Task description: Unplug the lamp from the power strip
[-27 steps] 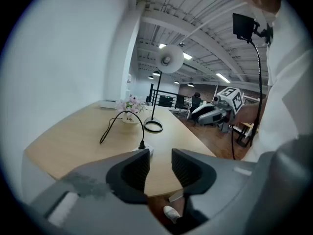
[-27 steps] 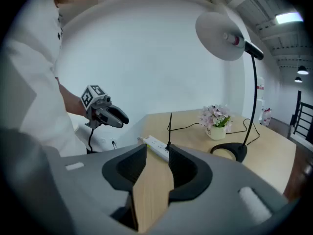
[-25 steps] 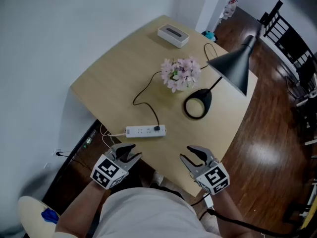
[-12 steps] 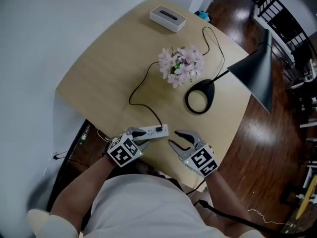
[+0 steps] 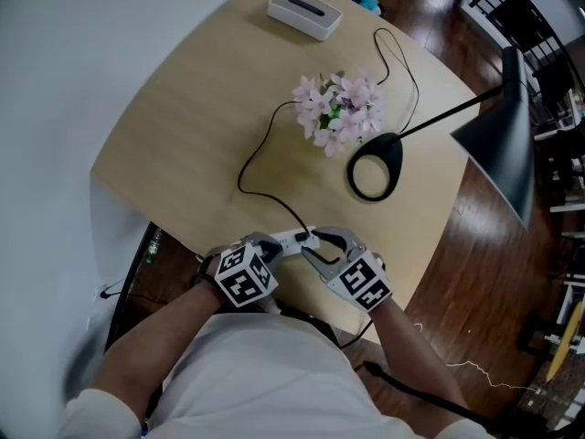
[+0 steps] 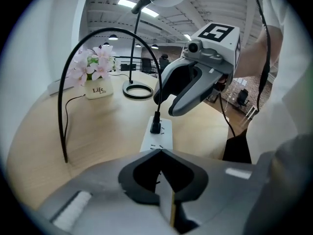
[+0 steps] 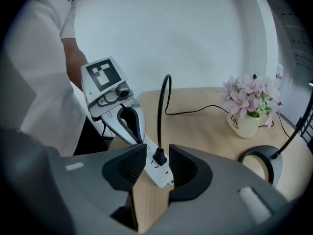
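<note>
A white power strip [image 5: 294, 240] lies near the table's front edge, with the lamp's black plug [image 5: 307, 237] stuck in its right end. My left gripper [image 5: 271, 244] is shut, its joined tips [image 6: 161, 153] on the strip's [image 6: 159, 136] left end with nothing between them. My right gripper [image 5: 315, 245] is open, one jaw on each side of the plug [image 7: 159, 156], apart from it. The black cord [image 5: 260, 158] loops back to the lamp's round base [image 5: 375, 165]; its black shade [image 5: 503, 149] overhangs the right edge.
A pot of pink flowers [image 5: 338, 108] stands mid-table beside the lamp base. A white box [image 5: 303, 14] sits at the far edge. The wooden table [image 5: 183, 126] has a white wall on its left and dark wood floor [image 5: 475, 273] on its right.
Both grippers came forward from below the table edge to the power strip. The left jaws went from open to shut; the right jaws came round the plug.
</note>
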A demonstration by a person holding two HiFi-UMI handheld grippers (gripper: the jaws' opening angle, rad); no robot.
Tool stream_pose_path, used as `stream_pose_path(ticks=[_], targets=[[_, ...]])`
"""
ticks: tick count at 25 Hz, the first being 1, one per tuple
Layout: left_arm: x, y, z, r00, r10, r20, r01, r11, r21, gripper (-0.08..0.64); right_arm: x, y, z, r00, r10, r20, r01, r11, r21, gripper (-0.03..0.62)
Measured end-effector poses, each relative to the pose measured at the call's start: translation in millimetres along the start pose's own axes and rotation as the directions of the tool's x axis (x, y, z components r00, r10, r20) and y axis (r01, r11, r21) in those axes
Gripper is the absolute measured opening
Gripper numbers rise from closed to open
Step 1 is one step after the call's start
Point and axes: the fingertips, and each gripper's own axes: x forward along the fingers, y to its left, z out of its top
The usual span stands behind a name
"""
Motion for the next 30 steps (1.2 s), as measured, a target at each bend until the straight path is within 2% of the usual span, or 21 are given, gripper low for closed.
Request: stream_pose_path(ticks=[8, 13, 17, 20, 22, 25, 30], targets=[[4.6, -0.1, -2.3, 0.999, 0.003, -0.042, -0.002, 0.999, 0.045, 0.0, 22.5, -2.6, -3.0, 0.999, 0.004, -0.039, -0.003, 1.0, 0.012, 0.14], [6.0, -0.5, -3.2, 0.997, -0.012, -0.079, 0.017, 0.998, 0.056, 0.0, 26.3, -4.7, -6.4, 0.998, -0.002, -0.062, 0.003, 1.0, 0.01, 0.074], [6.4, -1.0, -3.6, 0.995, -0.031, -0.093, 0.036, 0.998, 0.046, 0.0, 26.4, -3.6, -6.1, 0.997, 0.0, -0.079, -0.002, 1.0, -0.023, 0.067], [6.5, -1.5, -4.0, 0.993, -0.04, -0.11, 0.045, 0.998, 0.05, 0.0, 20.8, -4.0, 7.0, 1.0, -0.001, -0.024, 0.001, 1.0, -0.007, 0.064], [6.8, -1.2, -3.8, 0.991, -0.047, -0.121, 0.054, 0.997, 0.049, 0.0, 11.4, -10.3, 23.6, 0.999, -0.015, 0.035, 0.014, 1.0, 0.023, 0.064], [5.3, -1.0, -4.5, 0.99, -0.061, -0.128, 0.066, 0.997, 0.03, 0.0, -4.1, -23.1, 34.0, 0.997, -0.051, 0.059, 0.049, 0.998, 0.039, 0.064], [3.2, -0.9, -5.1, 0.991, -0.047, -0.127, 0.052, 0.998, 0.036, 0.0, -34.9, -51.3, 11.6, 0.99, -0.135, 0.041, 0.132, 0.988, 0.082, 0.066]])
